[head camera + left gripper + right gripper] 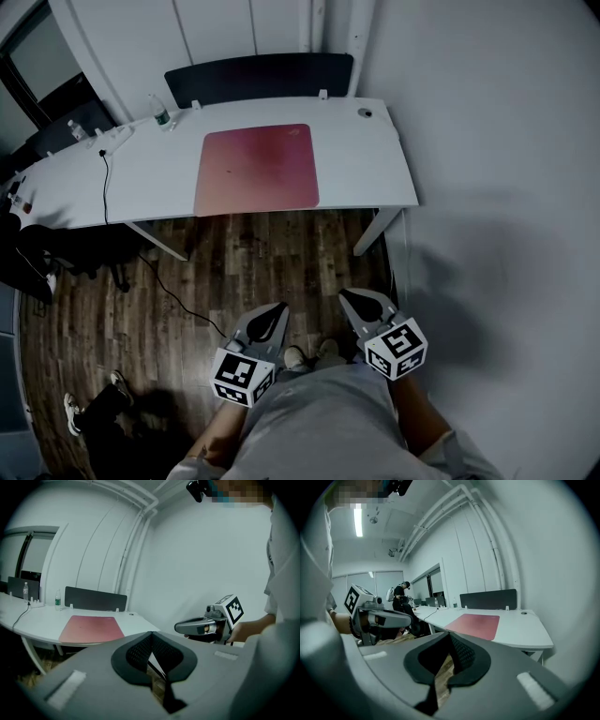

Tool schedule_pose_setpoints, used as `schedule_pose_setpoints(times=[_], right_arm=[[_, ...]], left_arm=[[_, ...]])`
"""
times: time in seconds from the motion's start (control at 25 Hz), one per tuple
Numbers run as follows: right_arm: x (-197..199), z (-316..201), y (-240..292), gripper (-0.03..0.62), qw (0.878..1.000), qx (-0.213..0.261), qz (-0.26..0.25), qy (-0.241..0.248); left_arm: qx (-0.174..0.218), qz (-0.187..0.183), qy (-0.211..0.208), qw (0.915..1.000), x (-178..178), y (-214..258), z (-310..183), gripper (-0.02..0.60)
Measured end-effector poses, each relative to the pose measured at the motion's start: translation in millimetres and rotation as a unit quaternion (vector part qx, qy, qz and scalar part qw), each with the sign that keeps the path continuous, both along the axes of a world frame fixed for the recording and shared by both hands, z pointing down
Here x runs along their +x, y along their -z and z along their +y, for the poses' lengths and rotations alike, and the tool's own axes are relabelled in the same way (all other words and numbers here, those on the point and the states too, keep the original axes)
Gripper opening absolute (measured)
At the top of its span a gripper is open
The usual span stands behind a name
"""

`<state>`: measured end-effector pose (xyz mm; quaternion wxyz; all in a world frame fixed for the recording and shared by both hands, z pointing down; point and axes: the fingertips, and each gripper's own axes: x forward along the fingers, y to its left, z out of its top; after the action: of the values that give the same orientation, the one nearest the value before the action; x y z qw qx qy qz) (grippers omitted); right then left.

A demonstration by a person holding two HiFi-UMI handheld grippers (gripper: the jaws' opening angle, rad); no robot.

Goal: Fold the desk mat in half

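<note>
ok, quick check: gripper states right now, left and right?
Left gripper: jaws shut, holding nothing.
Right gripper: jaws shut, holding nothing.

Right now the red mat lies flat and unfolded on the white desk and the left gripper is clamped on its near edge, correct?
Not the grip. The mat lies flat and unfolded on the desk, but the left gripper is shut on nothing, held near the person's body, well short of the desk. The head view shows this.
</note>
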<state>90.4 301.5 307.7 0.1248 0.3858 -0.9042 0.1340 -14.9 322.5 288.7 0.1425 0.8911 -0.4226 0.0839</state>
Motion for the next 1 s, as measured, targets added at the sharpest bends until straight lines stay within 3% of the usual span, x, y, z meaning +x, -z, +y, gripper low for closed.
schedule_pose_setpoints(times=[0.32,0.56,1.0], right_arm=[[-5.4,3.1,-8.8,0.008,1.000,-0.002,0.008,-0.010],[-0.7,-22.2,-17.1,0.008,1.000,-0.007,0.001,-0.014],[21.7,-146.3,-26.1,0.008,1.000,-0.013,0.005,0.000]], left_arm=[[-0.004,0.008,-0.008,0.9999,-6.7,-10.4,3.0,0.018],[-0.009,0.003,-0.009,0.9999,-5.1,-16.2,-23.4,0.018],[-0.024,-0.009,0.012,0.9996,12.0,-30.2,-142.2,0.018]])
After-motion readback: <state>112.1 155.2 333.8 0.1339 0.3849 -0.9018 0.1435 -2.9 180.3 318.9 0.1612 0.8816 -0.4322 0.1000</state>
